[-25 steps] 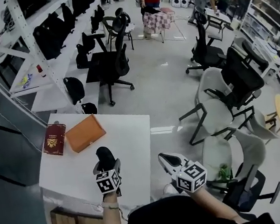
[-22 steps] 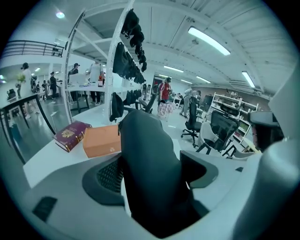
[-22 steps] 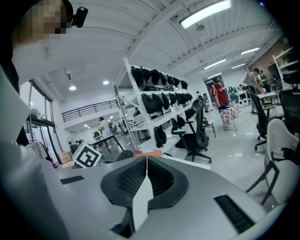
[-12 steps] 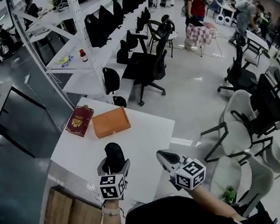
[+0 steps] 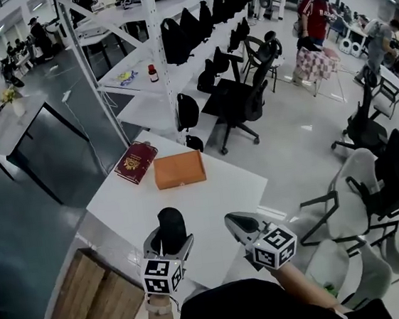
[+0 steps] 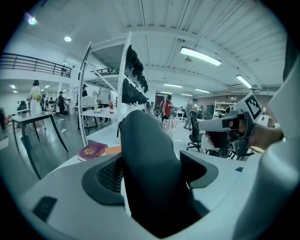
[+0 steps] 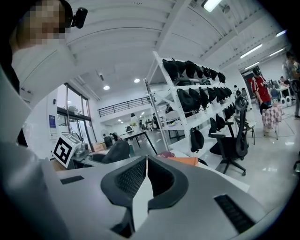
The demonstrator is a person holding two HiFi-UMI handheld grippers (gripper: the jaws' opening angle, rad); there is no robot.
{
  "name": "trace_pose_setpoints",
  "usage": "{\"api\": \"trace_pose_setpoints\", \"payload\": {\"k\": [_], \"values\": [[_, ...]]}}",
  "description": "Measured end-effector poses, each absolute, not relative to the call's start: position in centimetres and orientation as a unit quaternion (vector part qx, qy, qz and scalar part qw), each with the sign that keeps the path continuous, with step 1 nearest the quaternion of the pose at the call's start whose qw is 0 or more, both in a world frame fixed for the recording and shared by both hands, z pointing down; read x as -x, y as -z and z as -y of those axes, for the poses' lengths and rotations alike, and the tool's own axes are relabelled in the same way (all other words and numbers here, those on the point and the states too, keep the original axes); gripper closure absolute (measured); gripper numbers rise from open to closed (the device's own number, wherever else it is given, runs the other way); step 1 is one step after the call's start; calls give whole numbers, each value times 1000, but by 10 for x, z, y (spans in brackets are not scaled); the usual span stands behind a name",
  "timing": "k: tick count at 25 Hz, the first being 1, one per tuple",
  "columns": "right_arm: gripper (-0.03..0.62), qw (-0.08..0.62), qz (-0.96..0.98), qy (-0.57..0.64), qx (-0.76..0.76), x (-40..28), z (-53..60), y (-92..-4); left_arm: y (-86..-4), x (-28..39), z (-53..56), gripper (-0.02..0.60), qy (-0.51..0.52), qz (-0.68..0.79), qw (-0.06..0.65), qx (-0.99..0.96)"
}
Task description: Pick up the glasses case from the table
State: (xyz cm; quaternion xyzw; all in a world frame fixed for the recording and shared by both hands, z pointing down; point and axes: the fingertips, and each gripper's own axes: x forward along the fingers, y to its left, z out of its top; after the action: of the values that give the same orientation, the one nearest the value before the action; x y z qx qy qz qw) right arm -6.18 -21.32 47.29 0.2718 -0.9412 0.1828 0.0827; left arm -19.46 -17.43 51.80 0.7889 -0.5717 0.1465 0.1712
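Note:
The black glasses case [image 5: 170, 225] stands up between the jaws of my left gripper [image 5: 168, 242], held above the near part of the white table [image 5: 217, 189]. In the left gripper view the case [image 6: 145, 145] fills the gap of my left gripper [image 6: 152, 176], which is shut on it. My right gripper [image 5: 237, 224] hangs to the right at the table's near edge, its jaws pressed together with nothing between them; in its own view my right gripper [image 7: 146, 180] shows only a thin slit. The case [image 7: 116, 152] also shows there at the left.
An orange box [image 5: 179, 169] and a dark red book [image 5: 136, 162] lie at the table's far side. A wooden board [image 5: 87, 304] leans near left. White shelving [image 5: 152, 60] with black bags, office chairs [image 5: 245, 89] and people stand beyond.
The head view has swung, so the table, box and book have slid right and down in the frame. The left gripper keeps the case; both grippers hold about the same pose.

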Motion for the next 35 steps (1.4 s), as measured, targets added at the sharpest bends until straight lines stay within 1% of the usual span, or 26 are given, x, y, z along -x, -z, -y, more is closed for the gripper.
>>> {"api": "trace_pose_setpoints", "payload": {"k": [8,13,24,35], "values": [[559,82,947,-177,-256,59,203,-468,-507,195,158,198,-125,580,175,-786],[559,89,943,-179,-265,49,197,-474,-510,187,157,198,-129,577,166,-789],[559,84,937,-192,-280,36,191,-478,-517,178,159,198,-129,558,177,-801],[559,87,934,-197,-285,38,187,-485,-524,184,160,198,-134,554,181,-801]]}}
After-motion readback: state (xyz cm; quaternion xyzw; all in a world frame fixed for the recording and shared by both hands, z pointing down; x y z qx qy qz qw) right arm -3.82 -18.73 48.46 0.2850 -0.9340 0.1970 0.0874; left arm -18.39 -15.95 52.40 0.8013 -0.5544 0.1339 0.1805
